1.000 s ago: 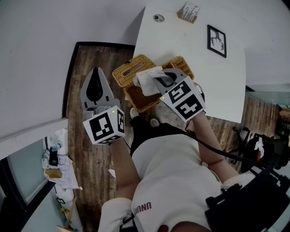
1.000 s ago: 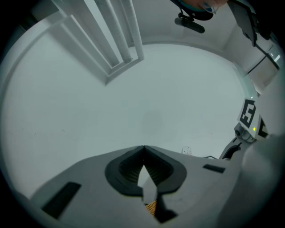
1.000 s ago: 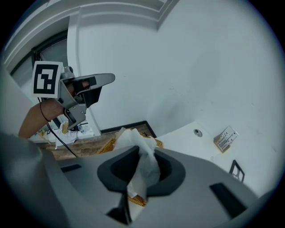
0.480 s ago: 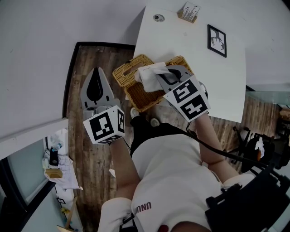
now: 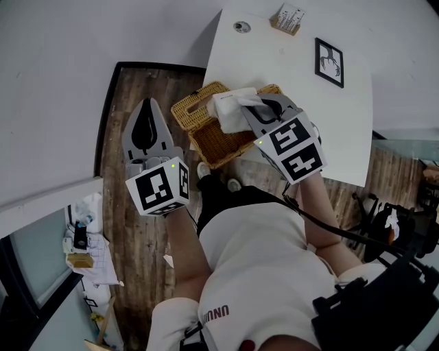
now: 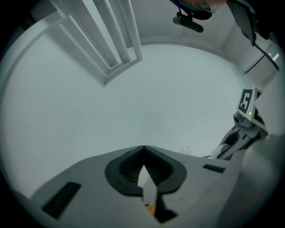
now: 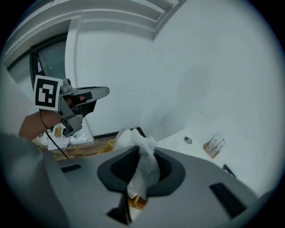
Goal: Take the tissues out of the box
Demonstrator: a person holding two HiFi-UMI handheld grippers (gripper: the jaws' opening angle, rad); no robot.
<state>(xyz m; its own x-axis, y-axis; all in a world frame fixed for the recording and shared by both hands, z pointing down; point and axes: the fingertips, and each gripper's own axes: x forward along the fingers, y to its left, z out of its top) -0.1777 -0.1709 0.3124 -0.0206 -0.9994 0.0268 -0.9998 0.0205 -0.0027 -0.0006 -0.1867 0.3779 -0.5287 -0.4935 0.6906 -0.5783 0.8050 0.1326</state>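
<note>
The white table [image 5: 329, 123] bore a wicker box [image 5: 206, 140] at its corner; beyond the box lay a framed picture [image 5: 329, 62], card stand [image 5: 287, 18] and round cap [image 5: 240, 27].

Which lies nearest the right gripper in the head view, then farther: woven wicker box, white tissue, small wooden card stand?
1. White tissue, in its jaws.
2. Woven wicker box, just beneath.
3. Small wooden card stand, top of view.

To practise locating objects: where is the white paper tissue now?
In the head view, upper centre, the white paper tissue is pinched in the right gripper, over the golden woven wicker box.
</note>
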